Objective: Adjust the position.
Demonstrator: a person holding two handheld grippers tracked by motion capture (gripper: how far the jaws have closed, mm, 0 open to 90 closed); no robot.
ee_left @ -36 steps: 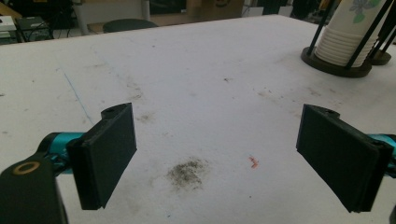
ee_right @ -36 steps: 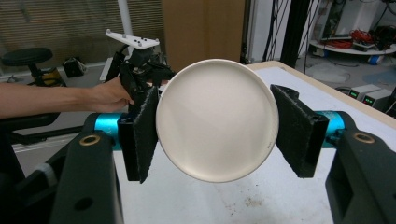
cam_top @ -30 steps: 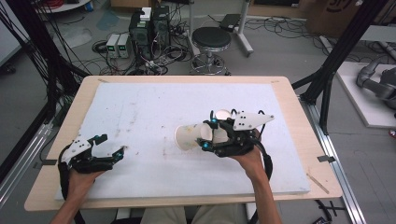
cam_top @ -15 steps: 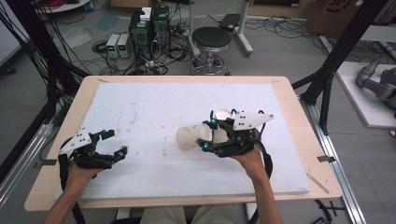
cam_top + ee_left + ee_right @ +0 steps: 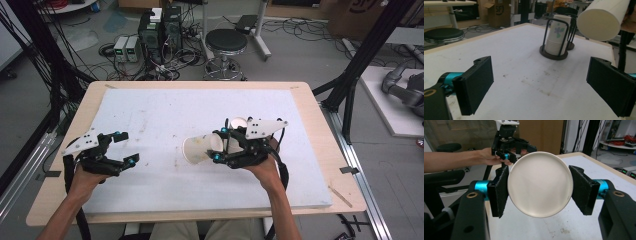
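Right gripper (image 5: pixel 216 149) holds a paper cup (image 5: pixel 199 149) on its side above the white bench (image 5: pixel 150 110), jaws clamped on the cup's walls (base facing its own camera). Left gripper (image 5: pixel 126 148) hovers near the bench's left edge, jaws wide apart, nothing between them. Cup stack in a wire holder (image 5: pixel 556 37) stands upright behind.

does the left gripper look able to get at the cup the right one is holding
Probably yes. The left gripper has its jaws wide open with nothing between them, and only bare white mat lies between it and the paper cup, which the right gripper holds on its side above the table.
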